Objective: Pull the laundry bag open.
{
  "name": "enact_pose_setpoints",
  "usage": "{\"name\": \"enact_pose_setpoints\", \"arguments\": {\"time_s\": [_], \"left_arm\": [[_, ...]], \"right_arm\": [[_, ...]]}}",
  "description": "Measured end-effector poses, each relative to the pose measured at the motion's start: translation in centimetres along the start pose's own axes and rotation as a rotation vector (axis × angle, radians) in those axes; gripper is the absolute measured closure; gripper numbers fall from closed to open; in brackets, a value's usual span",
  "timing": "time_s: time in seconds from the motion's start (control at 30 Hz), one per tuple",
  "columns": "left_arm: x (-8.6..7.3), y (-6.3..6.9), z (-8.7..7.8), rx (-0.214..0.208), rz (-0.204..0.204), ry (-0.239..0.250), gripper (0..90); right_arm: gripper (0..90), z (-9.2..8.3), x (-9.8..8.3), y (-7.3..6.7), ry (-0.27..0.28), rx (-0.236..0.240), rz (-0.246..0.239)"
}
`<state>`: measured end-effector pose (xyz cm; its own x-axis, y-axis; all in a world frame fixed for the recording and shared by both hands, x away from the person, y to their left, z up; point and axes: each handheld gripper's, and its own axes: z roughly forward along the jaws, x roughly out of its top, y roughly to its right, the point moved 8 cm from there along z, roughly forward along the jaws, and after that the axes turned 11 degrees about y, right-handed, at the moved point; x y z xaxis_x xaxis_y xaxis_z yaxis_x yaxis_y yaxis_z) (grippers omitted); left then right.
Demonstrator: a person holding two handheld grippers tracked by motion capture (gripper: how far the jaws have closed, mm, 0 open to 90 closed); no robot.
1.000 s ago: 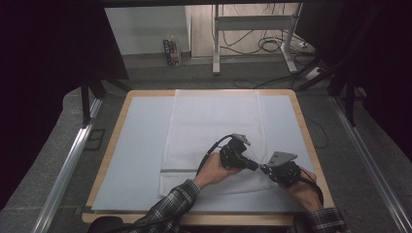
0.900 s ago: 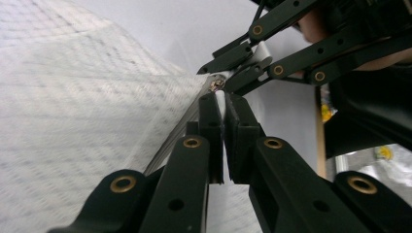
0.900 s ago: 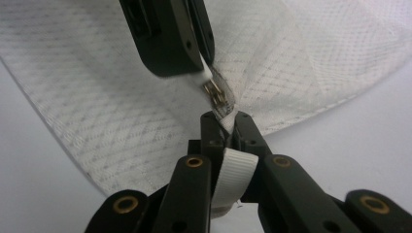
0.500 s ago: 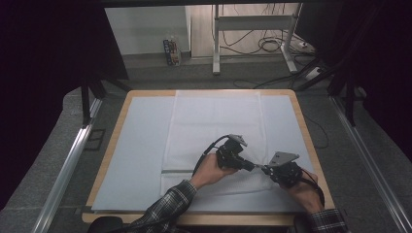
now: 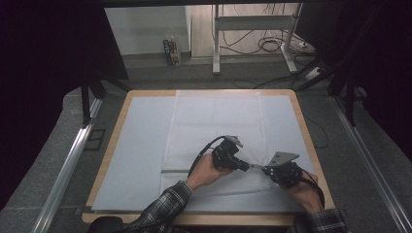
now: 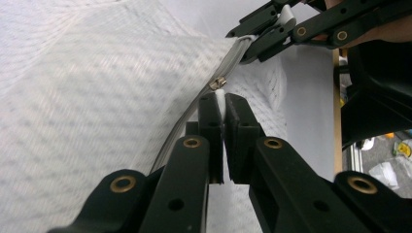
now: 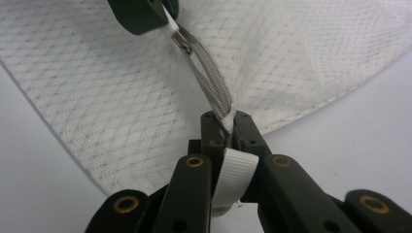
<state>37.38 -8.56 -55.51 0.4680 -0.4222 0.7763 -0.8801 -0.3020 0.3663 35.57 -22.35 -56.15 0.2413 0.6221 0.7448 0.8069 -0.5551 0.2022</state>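
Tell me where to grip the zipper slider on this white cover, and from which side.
Grip the white pull tab hanging off the slider, not the small metal body. Come in along the zipper line, from the side away from the right gripper, which pins the zipper's end; the left gripper pinches it so.

A wood-rimmed table [image 5: 119, 127] — pale blue sheet [image 5: 141, 145] across it — bears a flat white mesh bag [image 5: 218, 126].
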Motion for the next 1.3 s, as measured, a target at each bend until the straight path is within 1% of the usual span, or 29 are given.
{"name": "enact_pose_setpoints", "arguments": {"time_s": [0.03, 0.13, 0.2, 0.23, 0.3, 0.47, 0.57, 0.73, 0.8, 0.87, 1.0, 1.07, 1.13, 1.3], "left_arm": [[-0.1, -0.1, -0.2, -0.001, 0.003, -0.002, 87.1], [-0.3, -0.3, -0.5, 0.009, -0.006, 0.004, 87.1], [-0.6, -0.7, -0.9, 0.021, -0.012, 0.005, 87.1], [-0.7, -0.7, -1.1, 0.019, -0.018, 0.008, 87.2], [-0.8, -0.9, -1.3, 0.028, -0.02, 0.006, 87.1], [-1.0, -0.8, -1.7, 0.027, -0.02, 0.009, 87.1], [-1.2, -0.9, -1.9, 0.038, -0.017, 0.003, 87.1], [-1.5, -1.2, -2.4, 0.043, -0.029, 0.008, 87.1], [-1.8, -1.4, -2.8, 0.055, -0.034, 0.006, 87.1], [-1.9, -1.5, -3.2, 0.047, -0.049, 0.017, 87.1], [-2.1, -1.5, -3.5, 0.054, -0.048, 0.017, 87.1], [-2.4, -1.6, -3.7, 0.066, -0.05, 0.016, 87.1], [-2.5, -1.7, -3.9, 0.062, -0.056, 0.021, 87.1], [-2.8, -1.8, -4.4, 0.072, -0.052, 0.023, 87.1]], "right_arm": [[84.6, -0.1, 0.0, 0.1, 0.003, 0.001, 0.003], [84.5, -0.1, 0.0, 0.1, 0.006, -0.001, 0.011], [84.5, -0.1, -0.1, 0.1, 0.002, -0.002, 0.012], [84.5, -0.1, -0.1, 0.1, 0.003, -0.002, 0.012], [84.5, -0.1, -0.1, 0.1, 0.002, -0.002, 0.013], [84.5, -0.1, -0.1, 0.1, 0.004, 0.002, 0.016], [84.5, -0.1, -0.1, 0.1, 0.003, 0.002, 0.016], [84.5, -0.1, -0.1, 0.1, 0.005, -0.001, 0.023], [84.5, -0.1, -0.2, 0.1, 0.003, -0.001, 0.021], [84.4, -0.1, -0.2, 0.2, 0.004, -0.002, 0.023], [84.4, -0.1, -0.1, 0.2, 0.005, -0.001, 0.022], [84.4, -0.1, -0.2, 0.2, 0.003, -0.001, 0.021], [84.4, -0.1, -0.2, 0.1, 0.004, 0.001, 0.024], [84.4, -0.1, -0.2, 0.2, 0.005, 0.001, 0.026]]}}
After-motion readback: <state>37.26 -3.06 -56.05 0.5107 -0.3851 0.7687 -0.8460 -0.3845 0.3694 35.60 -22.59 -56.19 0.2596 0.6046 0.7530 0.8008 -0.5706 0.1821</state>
